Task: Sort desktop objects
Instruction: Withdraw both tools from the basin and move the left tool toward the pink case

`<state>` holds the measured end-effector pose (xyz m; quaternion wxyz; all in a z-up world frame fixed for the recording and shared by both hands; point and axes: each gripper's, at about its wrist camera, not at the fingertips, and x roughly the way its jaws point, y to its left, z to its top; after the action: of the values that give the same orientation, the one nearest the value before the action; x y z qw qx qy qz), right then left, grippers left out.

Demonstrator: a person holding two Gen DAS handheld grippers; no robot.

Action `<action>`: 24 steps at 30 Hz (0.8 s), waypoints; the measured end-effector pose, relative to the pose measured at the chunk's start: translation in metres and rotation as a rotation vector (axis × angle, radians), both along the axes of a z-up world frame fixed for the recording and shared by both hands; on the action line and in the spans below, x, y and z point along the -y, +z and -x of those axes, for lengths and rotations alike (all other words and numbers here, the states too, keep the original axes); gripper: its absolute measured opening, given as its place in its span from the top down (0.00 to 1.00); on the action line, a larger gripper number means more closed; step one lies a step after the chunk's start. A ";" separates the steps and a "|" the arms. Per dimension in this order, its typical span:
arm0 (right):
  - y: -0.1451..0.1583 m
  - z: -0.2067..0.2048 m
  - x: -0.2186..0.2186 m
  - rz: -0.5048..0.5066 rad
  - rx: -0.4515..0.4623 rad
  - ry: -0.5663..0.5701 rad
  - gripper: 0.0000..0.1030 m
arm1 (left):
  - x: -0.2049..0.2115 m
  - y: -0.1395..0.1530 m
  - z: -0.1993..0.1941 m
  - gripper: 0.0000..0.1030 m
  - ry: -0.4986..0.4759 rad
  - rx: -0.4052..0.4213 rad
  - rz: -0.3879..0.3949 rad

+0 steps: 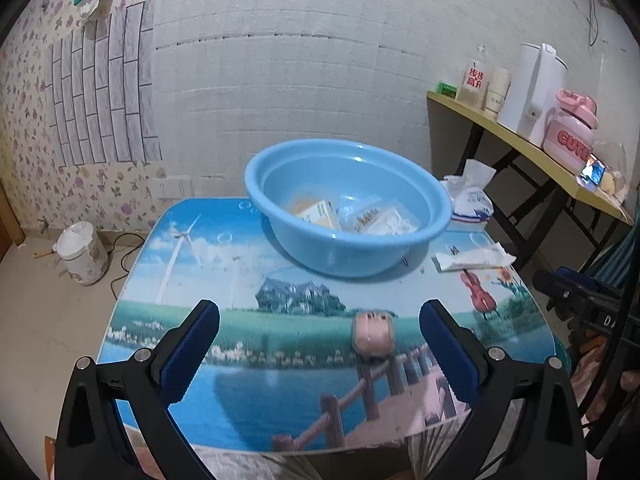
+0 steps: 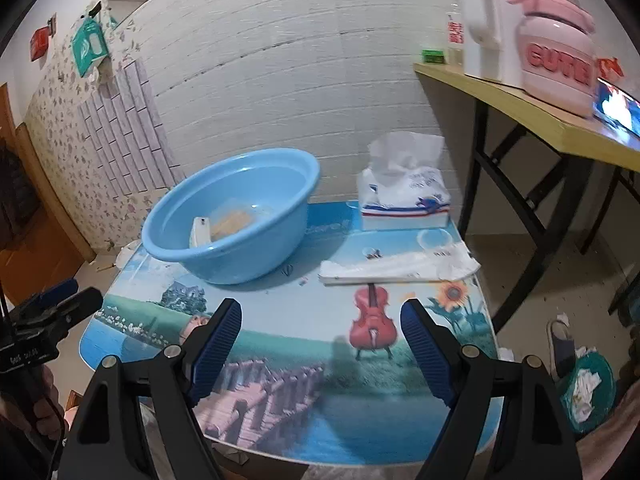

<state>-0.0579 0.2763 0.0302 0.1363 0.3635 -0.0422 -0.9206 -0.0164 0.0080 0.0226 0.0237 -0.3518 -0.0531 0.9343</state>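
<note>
Between picks, by the look of it. Left gripper (image 1: 319, 338) fingers spread wide, empty; right gripper (image 2: 321, 338) fingers released, empty. Basin (image 1: 345, 184) at the desk's (image 1: 192, 264) far side already holds packets. Pink toy (image 1: 372, 334) lies just ahead of the left fingers, likely next: reach, close, carry to basin. Flat packet (image 2: 396, 266) and tissue pack (image 2: 404, 196) remain. Picture-print top; brick-pattern wall, side table right.
</note>
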 end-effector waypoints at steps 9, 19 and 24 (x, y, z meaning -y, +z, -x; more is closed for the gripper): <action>-0.003 -0.015 -0.014 -0.006 0.009 -0.031 0.19 | 0.001 -0.014 -0.012 0.02 0.005 0.022 -0.013; -0.015 -0.021 -0.021 -0.009 0.045 -0.054 0.19 | -0.002 -0.029 -0.016 0.02 -0.009 0.057 -0.011; -0.016 -0.020 -0.016 -0.020 0.050 -0.044 0.19 | -0.006 -0.034 -0.016 0.02 -0.026 0.070 -0.009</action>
<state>-0.0376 0.2926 0.0141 0.1116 0.3867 -0.0445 -0.9143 -0.0001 0.0143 -0.0109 0.0358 -0.3846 -0.0536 0.9208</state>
